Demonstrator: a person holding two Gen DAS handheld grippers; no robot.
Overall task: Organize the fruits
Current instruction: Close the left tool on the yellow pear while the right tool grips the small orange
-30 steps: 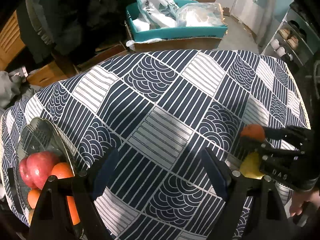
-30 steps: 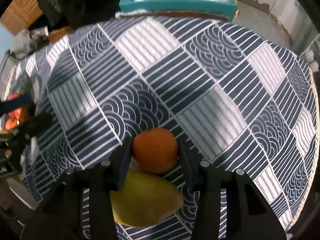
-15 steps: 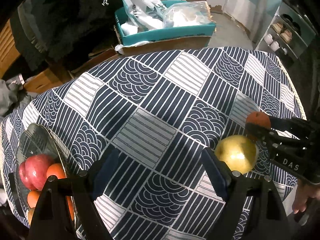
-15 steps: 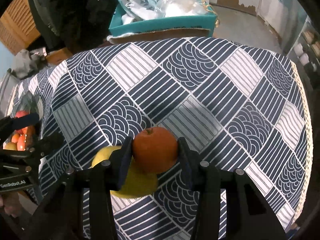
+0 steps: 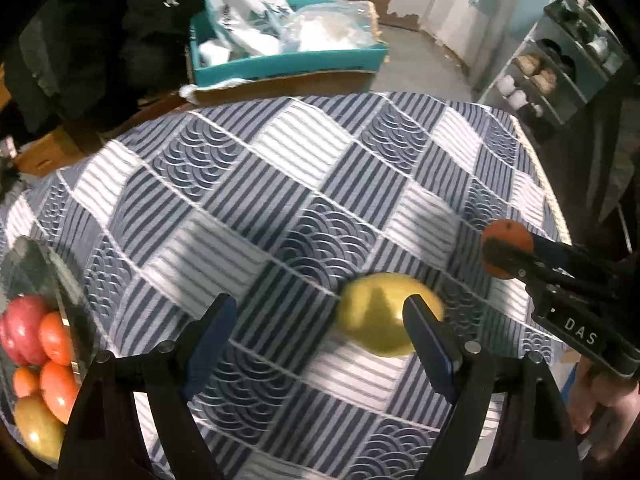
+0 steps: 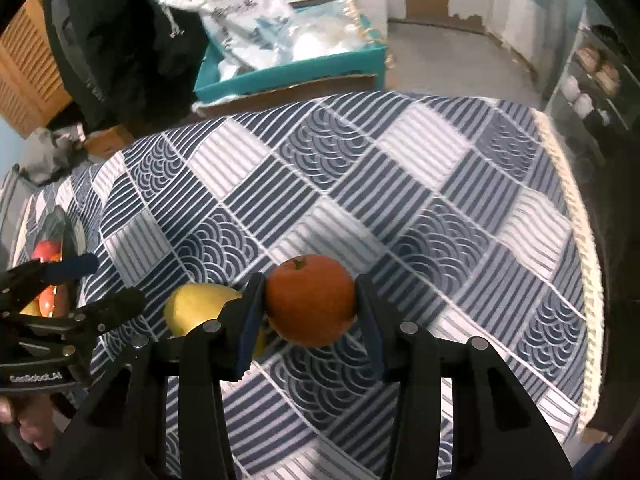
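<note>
Orange (image 6: 311,299) pinched between the pads of the right gripper (image 6: 310,312), off the tablecloth (image 6: 400,184) and apparently mid-carry. Just beside it to the left, yellow fruit (image 6: 196,308) resting on the cloth, partly hidden behind the right gripper's near finger. Farther left, at the table's edge, glass bowl (image 5: 60,280) already holding a red apple (image 5: 20,328), several small oranges and another yellow fruit. Left gripper (image 5: 320,336) spread wide and empty, its right finger overlapping the yellow fruit. Step in hand, by the look of it: moving the orange toward the bowl; next move likely calls for crossing above the yellow fruit, clearing the left gripper, then lowering gently onto the pile. Left wrist view alone shows the bowl's contents clearly and a hand (image 5: 600,412) on the right gripper's handle; right wrist view alone shows the grip on the orange head-on.
</note>
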